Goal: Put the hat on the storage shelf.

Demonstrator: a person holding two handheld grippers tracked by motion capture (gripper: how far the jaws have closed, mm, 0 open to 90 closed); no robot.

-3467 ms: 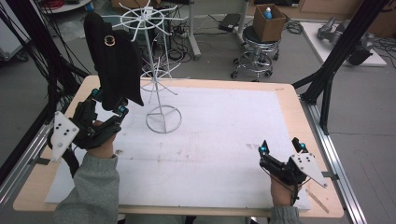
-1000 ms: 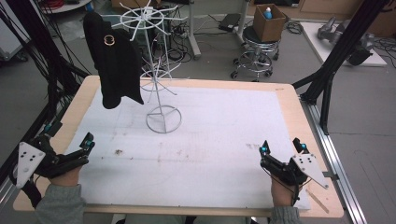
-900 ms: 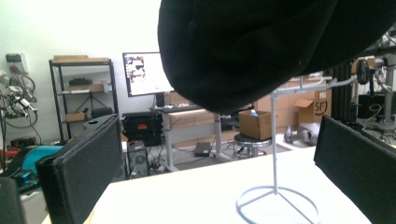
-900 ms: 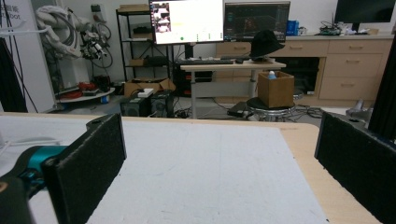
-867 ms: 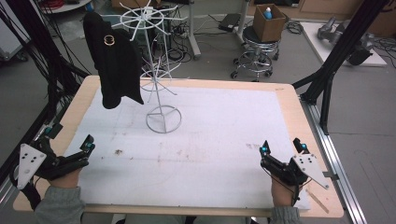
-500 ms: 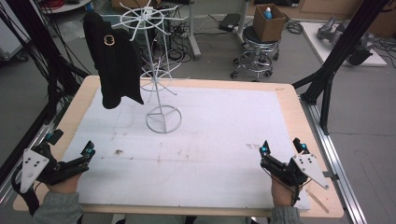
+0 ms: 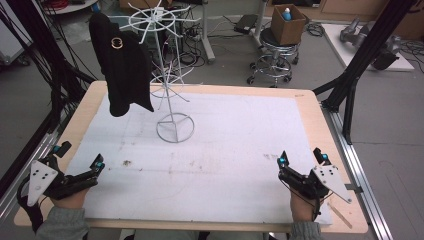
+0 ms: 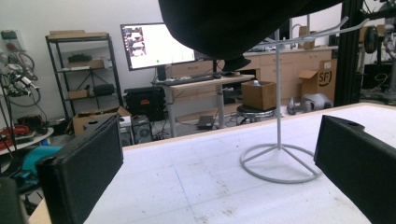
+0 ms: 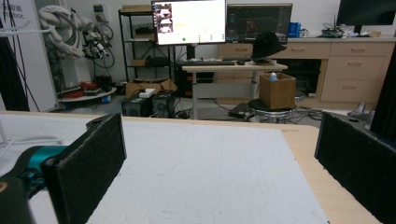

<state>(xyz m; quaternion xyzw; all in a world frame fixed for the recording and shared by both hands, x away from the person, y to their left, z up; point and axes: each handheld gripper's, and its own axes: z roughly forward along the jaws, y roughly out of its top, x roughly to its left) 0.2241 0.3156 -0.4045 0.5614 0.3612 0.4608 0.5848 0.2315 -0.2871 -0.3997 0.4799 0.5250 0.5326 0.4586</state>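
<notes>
A black cloth (image 7: 122, 65) with a small gold ring hangs from a white wire rack (image 7: 172, 90) at the far left of the table. The rack's round base (image 7: 175, 127) rests on the white mat (image 7: 230, 140). My left gripper (image 7: 80, 155) is low at the near left edge, open and holding nothing, well short of the rack. In the left gripper view its jaws stand wide apart (image 8: 219, 172), with the rack base (image 8: 280, 161) ahead and the cloth (image 8: 233, 23) overhead. My right gripper (image 7: 301, 159) rests at the near right, open and holding nothing (image 9: 219, 163).
A black frame strut (image 7: 360, 65) rises at the table's far right corner. Beyond the table stands a stool with a cardboard box (image 7: 287, 22). Black cables and frame posts (image 7: 45, 75) line the left side. The wooden table rim (image 7: 345, 165) borders the mat.
My left gripper has drawn back from the hanging cloth to the near left edge of the table, holding nothing. The cloth stays on the rack. The right gripper has not moved.
</notes>
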